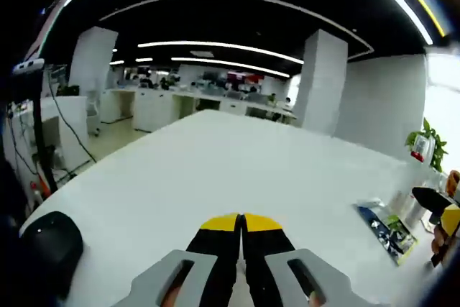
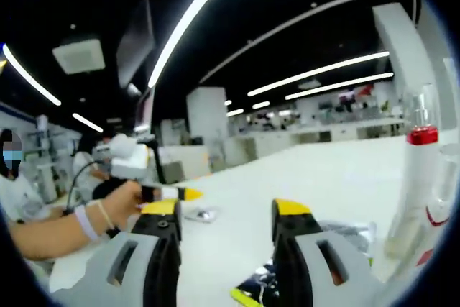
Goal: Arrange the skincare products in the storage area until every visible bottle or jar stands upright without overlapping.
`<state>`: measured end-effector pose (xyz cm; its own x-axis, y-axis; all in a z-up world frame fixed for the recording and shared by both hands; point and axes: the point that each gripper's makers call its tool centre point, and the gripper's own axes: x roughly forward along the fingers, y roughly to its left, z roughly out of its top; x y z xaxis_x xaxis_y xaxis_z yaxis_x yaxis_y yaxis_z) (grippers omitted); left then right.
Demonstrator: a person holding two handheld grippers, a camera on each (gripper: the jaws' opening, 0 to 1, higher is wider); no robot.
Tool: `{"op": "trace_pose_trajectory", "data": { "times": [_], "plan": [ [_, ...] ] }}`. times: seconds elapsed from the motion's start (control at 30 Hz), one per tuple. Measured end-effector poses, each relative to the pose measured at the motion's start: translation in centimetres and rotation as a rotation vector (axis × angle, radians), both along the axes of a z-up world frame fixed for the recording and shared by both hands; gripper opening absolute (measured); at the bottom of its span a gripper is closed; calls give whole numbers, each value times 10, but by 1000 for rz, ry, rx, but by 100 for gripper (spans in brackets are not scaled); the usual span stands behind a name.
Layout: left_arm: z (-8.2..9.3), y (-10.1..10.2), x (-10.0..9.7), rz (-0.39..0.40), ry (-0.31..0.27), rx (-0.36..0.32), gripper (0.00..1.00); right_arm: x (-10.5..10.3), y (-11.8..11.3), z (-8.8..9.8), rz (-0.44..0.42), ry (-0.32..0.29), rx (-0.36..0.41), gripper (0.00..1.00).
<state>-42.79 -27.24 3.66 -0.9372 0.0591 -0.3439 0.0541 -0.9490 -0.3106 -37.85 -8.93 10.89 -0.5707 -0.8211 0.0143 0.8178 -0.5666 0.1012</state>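
Observation:
My left gripper (image 1: 241, 223) is shut, its yellow tips pressed together over the bare white table (image 1: 215, 170) with nothing between them. Skincare items lie at the table's right edge: a flat blue pack (image 1: 384, 229) and a small red-capped bottle (image 1: 418, 150). My right gripper (image 2: 226, 210) is open and holds nothing. A tall clear pump bottle with a red collar (image 2: 420, 170) stands upright just right of it. A dark blue pack (image 2: 251, 294) lies under its jaws. A hand (image 2: 118, 206) holds the left gripper (image 2: 176, 193) at the left.
A black rounded object (image 1: 47, 246) sits at the table's near left corner. A green plant (image 1: 430, 141) stands by the bottles. A small silvery item (image 2: 201, 213) lies on the table. A person (image 2: 18, 199) sits at the left, with office desks beyond.

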Motion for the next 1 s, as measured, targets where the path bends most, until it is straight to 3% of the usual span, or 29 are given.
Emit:
{"op": "trace_pose_trajectory", "data": {
  "times": [0.27, 0.43, 0.53, 0.63, 0.67, 0.7, 0.73, 0.77, 0.87, 0.9, 1.0],
  "plan": [
    [-23, 16, 0, -76, -142, -76, 0, -4, 1, -11, -12, -24, 34, 50],
    [-23, 15, -5, -71, -119, -112, 0, 1, -10, -22, 19, -66, 57, 55],
    [-22, 14, -3, -67, -114, -96, 0, 10, -29, -32, 70, -196, 30, 65],
    [-22, 12, -4, -74, -116, -64, 0, 13, -52, -42, 105, -448, -52, 64],
    [-22, 12, -4, -75, -115, -60, 0, 12, -57, -44, 116, -502, -83, 65],
    [-22, 12, -4, -75, -114, -56, 0, 7, -67, -48, 114, -621, -139, 68],
    [-22, 12, -3, -76, -110, -53, 0, 6, -69, -50, 116, -651, -147, 71],
    [-22, 13, -2, -76, -108, -51, 0, 2, -80, -54, 130, -768, -184, 70],
    [-23, 13, -2, -72, -93, -45, 0, -11, -94, -51, 104, -886, -275, 67],
    [-22, 13, -2, -72, -91, -43, 0, -15, -100, -51, 97, -951, -305, 67],
    [-22, 13, -2, -76, -90, -40, 0, -18, -114, -59, 94, -1051, -281, 61]
  ]
}}
